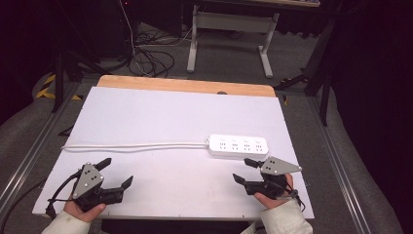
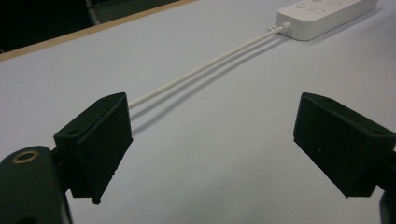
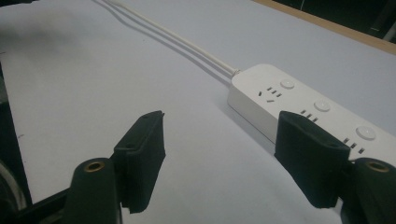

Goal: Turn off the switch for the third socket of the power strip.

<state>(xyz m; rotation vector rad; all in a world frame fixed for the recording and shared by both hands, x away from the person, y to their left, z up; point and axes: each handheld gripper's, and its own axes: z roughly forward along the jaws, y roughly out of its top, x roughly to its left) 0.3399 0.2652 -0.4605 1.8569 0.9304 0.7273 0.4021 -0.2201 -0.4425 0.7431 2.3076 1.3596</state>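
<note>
**Power strip waits at centre right, both tongs spread and empty**

Power strip [image 1: 238, 146] first: in the high view I've got it lying flat just right of centre, white on the white table sheet [image 1: 160, 117], its cord [image 1: 134, 145] running off to the left edge of the sheet. My right gripper [image 1: 247, 171] sits at lower right, just below the strip, jaws apart, nothing in them. My left gripper [image 1: 116, 173] is at lower left, well apart from the strip and below the cord, jaws wide too. I read this as the approach step: nothing gripped yet.

Over to the left gripper view: two black jaws spread across the bottom, bare sheet between them. The cord [image 2: 205, 66] runs from behind the left jaw toward the upper right, where the strip's end [image 2: 322, 16] pokes in.

Right gripper view now: jaws open, the strip [image 3: 299, 109] at centre right, partly behind the right-hand jaw, sockets and round buttons facing up. The cord [image 3: 182, 39] leaves toward the upper left.

Next move, as I judge it: bring the right jaws over the strip's body, square them to its long sides, then close. It's smooth plastic, so I'd want a centred bite.

Surroundings: a wooden table edge [image 1: 185, 86] shows along the top of the sheet; beyond it grey floor, loose cables [image 1: 151, 58] and a white desk frame [image 1: 229, 34] in a dark room.
</note>
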